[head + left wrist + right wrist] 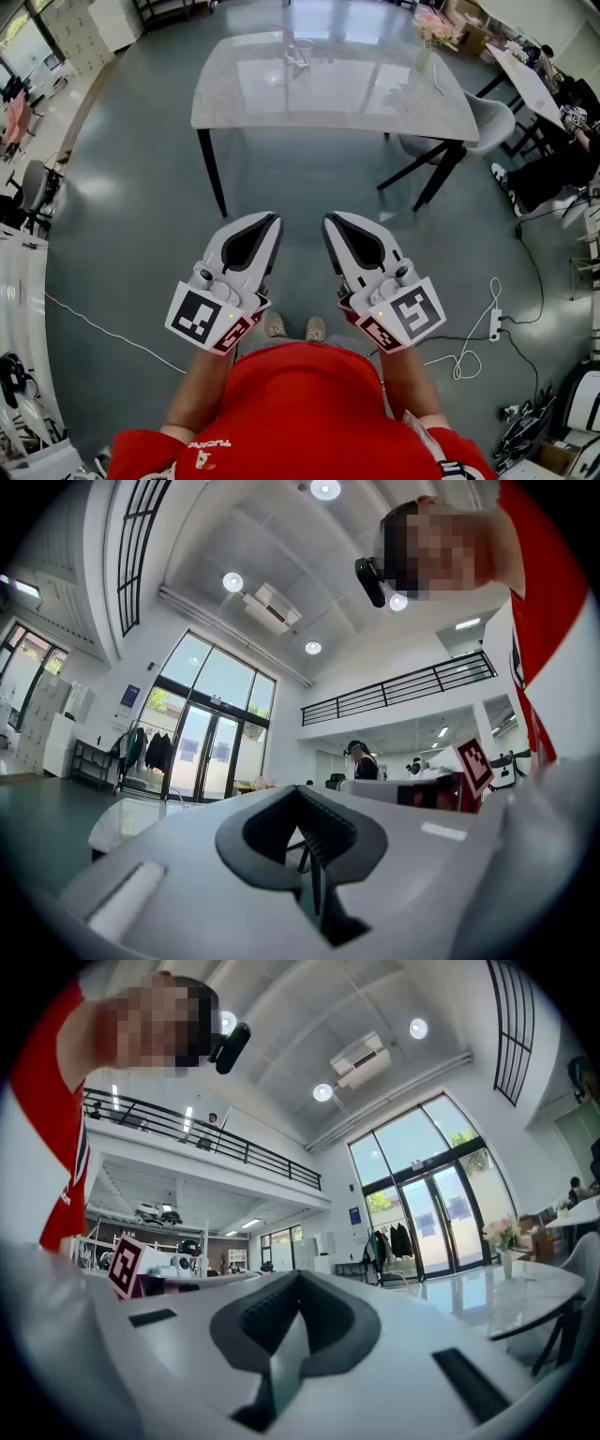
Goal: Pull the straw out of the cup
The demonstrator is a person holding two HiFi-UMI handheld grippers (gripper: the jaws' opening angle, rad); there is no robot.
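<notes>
A clear cup [298, 52] with a thin straw stands near the far edge of the white marble table [328, 94], well ahead of me across the floor. Both grippers hang side by side in front of my body, far short of the table. My left gripper [274, 218] is shut with nothing in it, as the left gripper view shows [300, 794]. My right gripper [329, 222] is likewise shut and empty [298, 1279]. Both point roughly level toward the table.
A vase of pink flowers [427, 37] stands on the table's far right. A white chair [487, 122] sits at the table's right side. A white cable and power strip [494, 323] lie on the grey floor at my right. A seated person [553, 169] is further right.
</notes>
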